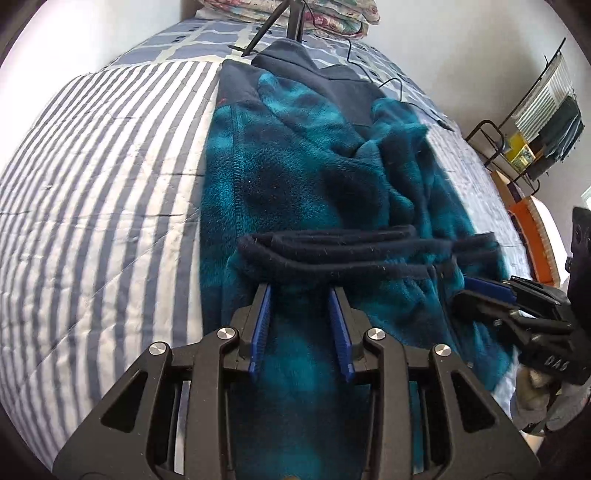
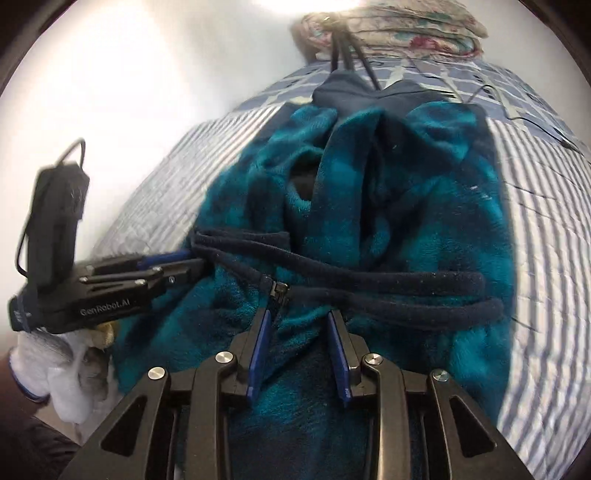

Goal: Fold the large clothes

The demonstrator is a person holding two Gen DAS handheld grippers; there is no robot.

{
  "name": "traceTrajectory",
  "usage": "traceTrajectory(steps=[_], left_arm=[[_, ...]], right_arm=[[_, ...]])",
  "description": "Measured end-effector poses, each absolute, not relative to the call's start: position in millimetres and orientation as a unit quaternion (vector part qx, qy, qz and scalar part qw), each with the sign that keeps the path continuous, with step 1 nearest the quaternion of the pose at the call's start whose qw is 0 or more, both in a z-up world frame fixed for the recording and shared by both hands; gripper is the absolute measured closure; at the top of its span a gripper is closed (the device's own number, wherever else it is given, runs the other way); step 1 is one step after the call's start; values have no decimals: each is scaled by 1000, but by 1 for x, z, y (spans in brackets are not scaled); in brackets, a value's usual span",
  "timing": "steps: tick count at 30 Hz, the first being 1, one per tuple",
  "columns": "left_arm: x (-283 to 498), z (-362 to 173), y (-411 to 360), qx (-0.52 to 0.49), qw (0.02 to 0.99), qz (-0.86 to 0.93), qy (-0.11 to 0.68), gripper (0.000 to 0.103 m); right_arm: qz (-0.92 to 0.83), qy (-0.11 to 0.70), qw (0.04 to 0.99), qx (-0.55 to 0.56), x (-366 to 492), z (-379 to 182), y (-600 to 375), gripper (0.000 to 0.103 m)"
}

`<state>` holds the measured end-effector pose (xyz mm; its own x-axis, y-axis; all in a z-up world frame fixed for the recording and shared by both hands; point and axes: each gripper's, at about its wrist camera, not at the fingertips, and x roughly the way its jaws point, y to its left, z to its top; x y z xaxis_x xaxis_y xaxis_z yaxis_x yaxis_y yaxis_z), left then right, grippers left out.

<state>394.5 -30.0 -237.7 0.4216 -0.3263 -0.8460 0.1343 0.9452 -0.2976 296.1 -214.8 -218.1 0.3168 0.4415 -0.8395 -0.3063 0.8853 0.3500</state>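
A teal and navy fleece jacket [image 1: 295, 166] lies lengthwise on the striped bed quilt [image 1: 92, 184], collar at the far end. Its navy hem [image 1: 332, 247] is doubled back over the body in stacked bands. My left gripper [image 1: 300, 291] is shut on the hem's left part, fleece filling the gap between its blue pads. My right gripper [image 2: 301, 314] is shut on the hem [image 2: 369, 284] beside the zipper slider [image 2: 277, 291]. Each gripper shows in the other's view: the right gripper [image 1: 458, 288] at the hem's right end, the left gripper [image 2: 195, 260] at its left end. Both sets of fingertips are buried in cloth.
A black tripod [image 1: 291, 22] stands by the collar with a cable [image 1: 369, 70] trailing over the quilt. Flowered pillows [image 1: 295, 9] sit at the headboard end. A metal rack [image 1: 535, 122] with books stands off the bed's right side. A white-gloved hand [image 2: 66, 369] holds the left gripper.
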Motion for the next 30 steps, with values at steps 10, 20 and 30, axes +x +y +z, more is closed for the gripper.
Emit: traceTrajectory(steps=[10,20,30], left_arm=[[345,-75,11,-104,882,-185,422,69],[346,86,38,-54,932,-175,313,67],[442,70,54,-79,929,-143,331,64]], right_arm=[[211,416,883,60,226,-66,-268,65],[173,337,925,8,227,75,-281,65],[119,357,926,-23,322,81,-304,67]])
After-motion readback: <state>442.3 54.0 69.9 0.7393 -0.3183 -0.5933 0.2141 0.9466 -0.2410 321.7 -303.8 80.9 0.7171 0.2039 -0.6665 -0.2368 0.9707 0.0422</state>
